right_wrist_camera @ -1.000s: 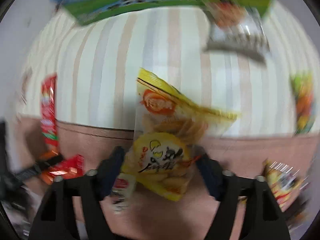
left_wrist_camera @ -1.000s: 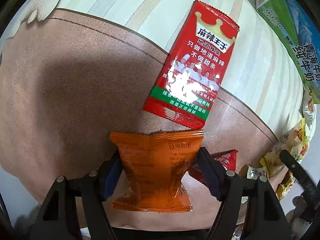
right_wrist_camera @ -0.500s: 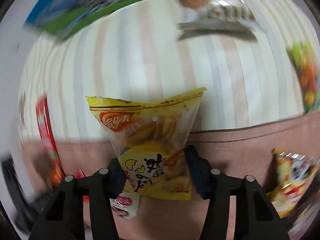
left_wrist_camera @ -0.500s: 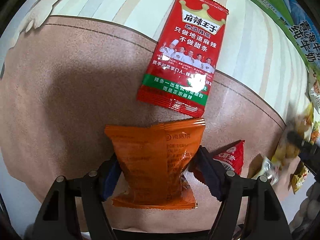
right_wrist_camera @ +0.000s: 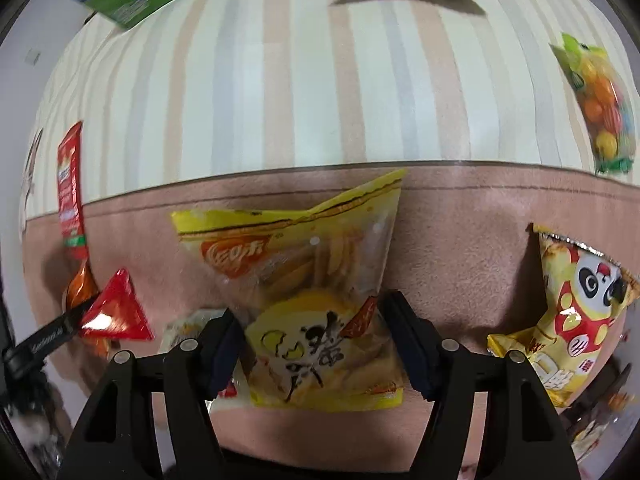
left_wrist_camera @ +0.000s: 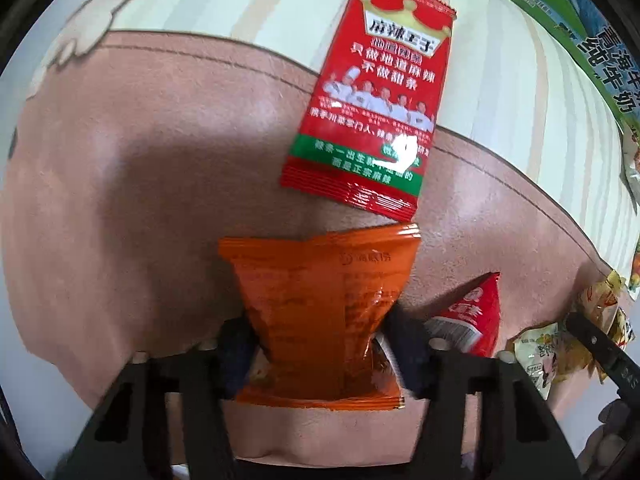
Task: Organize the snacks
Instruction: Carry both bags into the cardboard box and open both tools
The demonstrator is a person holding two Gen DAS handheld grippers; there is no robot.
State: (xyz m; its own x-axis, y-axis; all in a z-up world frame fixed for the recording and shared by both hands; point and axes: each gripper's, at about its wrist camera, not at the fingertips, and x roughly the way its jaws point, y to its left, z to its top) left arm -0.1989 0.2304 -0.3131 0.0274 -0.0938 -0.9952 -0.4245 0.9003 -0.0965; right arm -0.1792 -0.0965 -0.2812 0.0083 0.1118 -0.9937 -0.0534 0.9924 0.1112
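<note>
A: What has changed at the left gripper (left_wrist_camera: 324,344)?

B: Its jaws have just been closing. The pads now pinch the waist of the orange packet (left_wrist_camera: 324,312), which narrows sharply between them; earlier they stood a little wider on the same packet. The packet hangs above the brown band of the cloth (left_wrist_camera: 120,200), just below the long red spicy-strip packet (left_wrist_camera: 372,104), which lies across the line where brown meets stripes. That red packet sat higher in the view half a second ago.

A: And the right gripper (right_wrist_camera: 316,344)?

B: Its jaws have just been opening after a tighter squeeze. The yellow chip bag (right_wrist_camera: 304,280) is between them, and the pads look to touch its sides, but I cannot tell whether they press on it. The bag's top now sits wholly over the brown band; before, it reached up onto the striped part.

A: Anything else nearby?

B: In the right view, a red triangular packet (right_wrist_camera: 114,312) lies to the left, with the other gripper's finger beside it. A yellow panda bag (right_wrist_camera: 568,316) lies to the right, and a bag of coloured sweets (right_wrist_camera: 600,108) lies on the stripes. That view was blurred earlier and is sharper now.
</note>
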